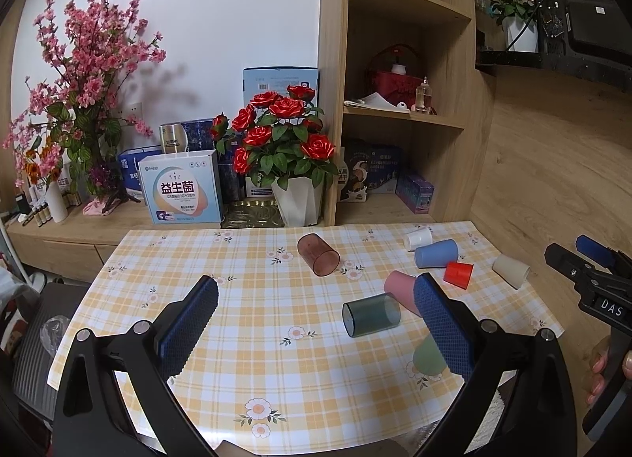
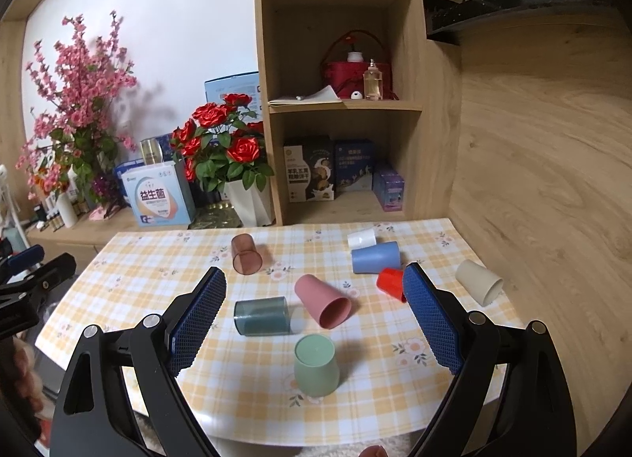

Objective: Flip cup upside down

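Note:
Several cups sit on the checked tablecloth (image 2: 158,271). A green cup (image 2: 316,364) stands upside down near the front edge; it shows partly behind a finger in the left wrist view (image 1: 428,356). On their sides lie a teal clear cup (image 2: 261,316), a pink cup (image 2: 322,301), a brown clear cup (image 2: 245,254), a blue cup (image 2: 375,256), a white cup (image 2: 361,237), a red cup (image 2: 390,281) and a beige cup (image 2: 478,282). My right gripper (image 2: 314,316) is open and empty above the green cup. My left gripper (image 1: 316,322) is open and empty above the table's middle.
A white pot of red roses (image 2: 249,200) and boxes (image 2: 160,198) stand on the low cabinet behind the table. A wooden shelf unit (image 2: 339,101) rises at the back. A wood-panel wall (image 2: 545,180) borders the right side.

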Demonstrator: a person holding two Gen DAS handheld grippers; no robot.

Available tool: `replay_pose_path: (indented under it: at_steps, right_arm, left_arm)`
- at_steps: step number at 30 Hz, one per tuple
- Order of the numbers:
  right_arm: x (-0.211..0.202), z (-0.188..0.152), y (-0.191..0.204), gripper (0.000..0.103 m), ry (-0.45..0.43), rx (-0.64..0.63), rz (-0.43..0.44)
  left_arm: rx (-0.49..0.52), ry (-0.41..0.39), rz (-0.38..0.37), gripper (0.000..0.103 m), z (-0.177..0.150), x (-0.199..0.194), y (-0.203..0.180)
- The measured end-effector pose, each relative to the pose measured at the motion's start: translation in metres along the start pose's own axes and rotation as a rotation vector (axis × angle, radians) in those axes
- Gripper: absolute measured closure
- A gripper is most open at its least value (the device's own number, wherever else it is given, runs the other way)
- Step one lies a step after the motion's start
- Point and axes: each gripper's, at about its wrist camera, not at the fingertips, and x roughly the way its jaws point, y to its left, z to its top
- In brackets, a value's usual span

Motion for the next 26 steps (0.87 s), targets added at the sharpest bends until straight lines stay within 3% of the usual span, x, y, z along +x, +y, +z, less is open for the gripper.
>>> replay_pose_path:
  at_steps: [23, 26]
  right_arm:
    - [0.006, -0.004, -0.004, 0.015, 0.011, 0.01, -0.018]
    - [0.007, -0.009, -0.007, 0.015, -0.013, 0.011, 0.005]
  left_arm:
    - [-0.017, 0.018, -0.011, 0.006, -0.003, 0.006, 0.003]
    - [-0.038, 0.006, -0.044, 0.006, -0.007, 0.009, 0.009]
